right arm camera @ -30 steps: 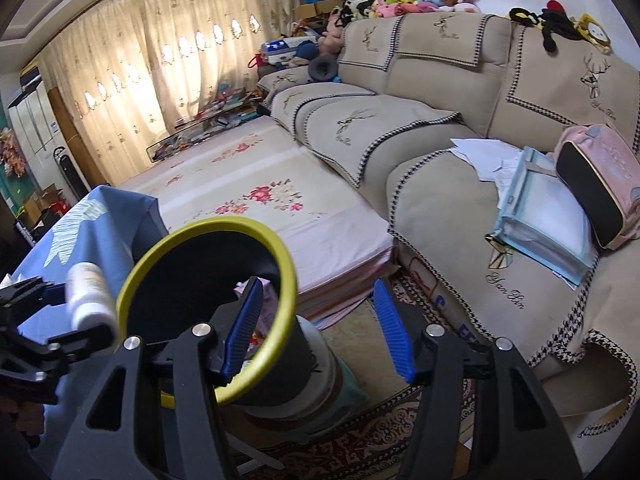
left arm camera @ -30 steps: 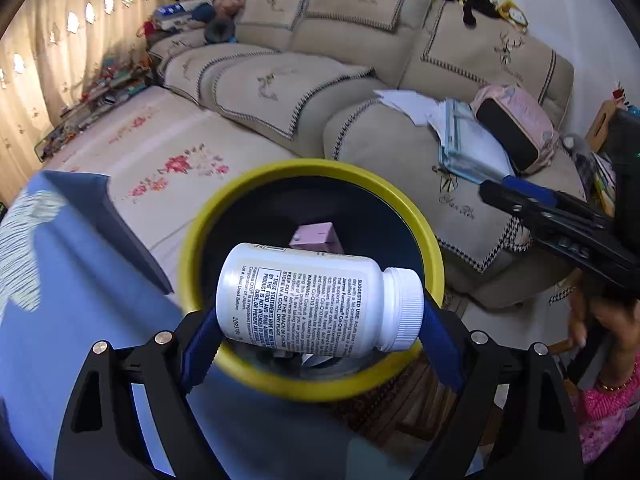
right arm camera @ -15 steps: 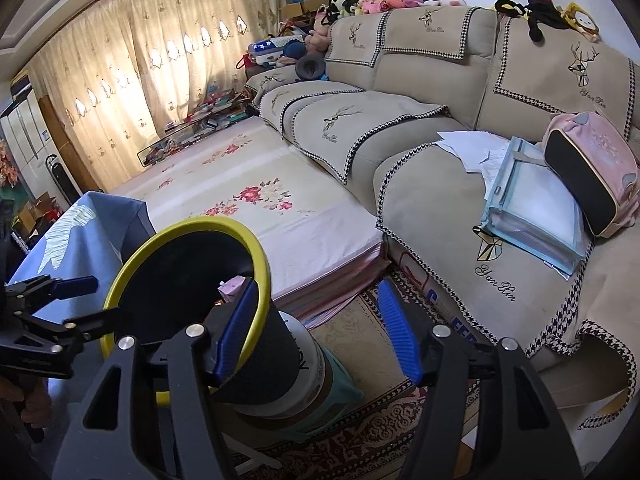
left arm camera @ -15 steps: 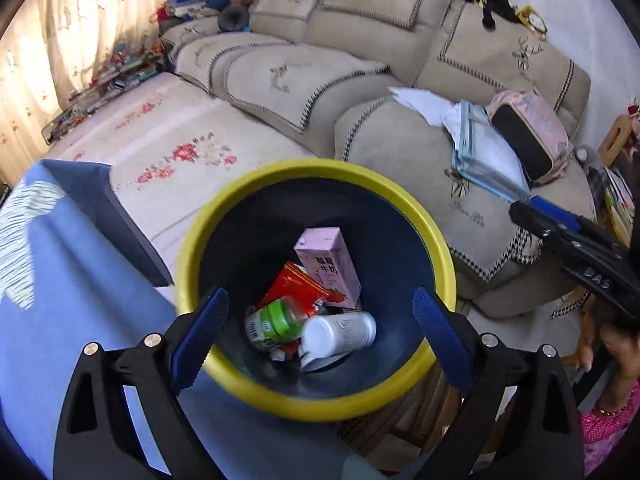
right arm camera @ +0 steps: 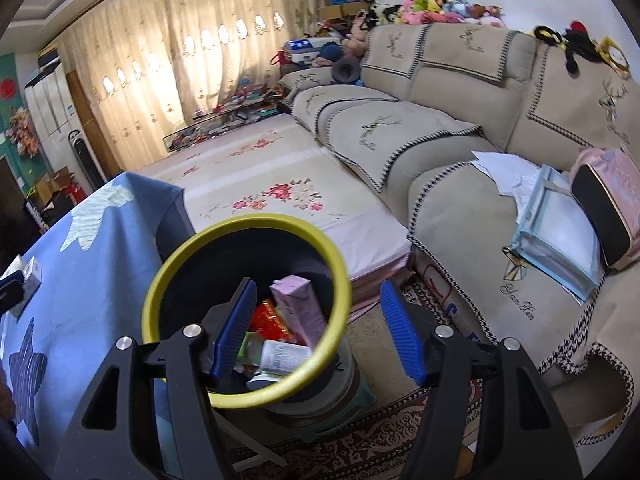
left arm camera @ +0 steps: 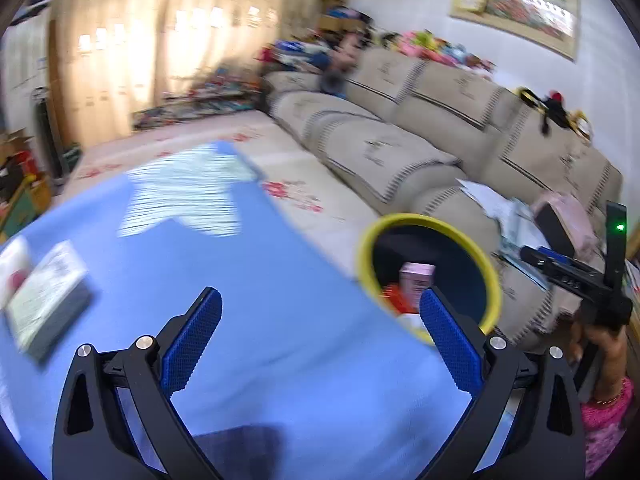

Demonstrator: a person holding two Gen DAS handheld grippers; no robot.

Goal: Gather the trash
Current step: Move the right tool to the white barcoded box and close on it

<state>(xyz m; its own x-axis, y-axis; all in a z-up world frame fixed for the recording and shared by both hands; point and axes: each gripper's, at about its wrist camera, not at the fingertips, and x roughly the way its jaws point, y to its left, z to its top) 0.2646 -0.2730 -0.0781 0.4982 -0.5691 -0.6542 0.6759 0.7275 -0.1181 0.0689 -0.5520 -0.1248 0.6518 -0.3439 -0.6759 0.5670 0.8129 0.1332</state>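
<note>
A dark bin with a yellow rim [right arm camera: 244, 224] stands beside the blue-clothed table [left arm camera: 280, 320]. Inside lie a white pill bottle [right arm camera: 284, 354], a pink carton [right arm camera: 298, 308], a red wrapper [right arm camera: 268, 320] and a green bottle [right arm camera: 250, 346]. My left gripper [left arm camera: 320, 294] hovers over the cloth, left of the bin [left arm camera: 424, 220]. Its jaws are opening, with nothing between them. A blurred flat box [left arm camera: 44, 292] lies on the table further left. My right gripper [right arm camera: 317, 285] hangs over the bin's near rim, its jaws apart and gripping nothing. It also shows from the side, as the right gripper [left arm camera: 532, 254].
A beige sofa [right arm camera: 460, 80] with papers, a folder and a pink bag [right arm camera: 612, 200] runs along the right. A flowered mat [right arm camera: 280, 184] covers the floor behind the bin. A small box [right arm camera: 30, 272] sits on the table. A person's hand [left arm camera: 600, 344] holds the right gripper.
The left gripper let go of the white bottle, which dropped into the bin. It then swung left over the table, jaws spreading. The right gripper shifted over the bin.
</note>
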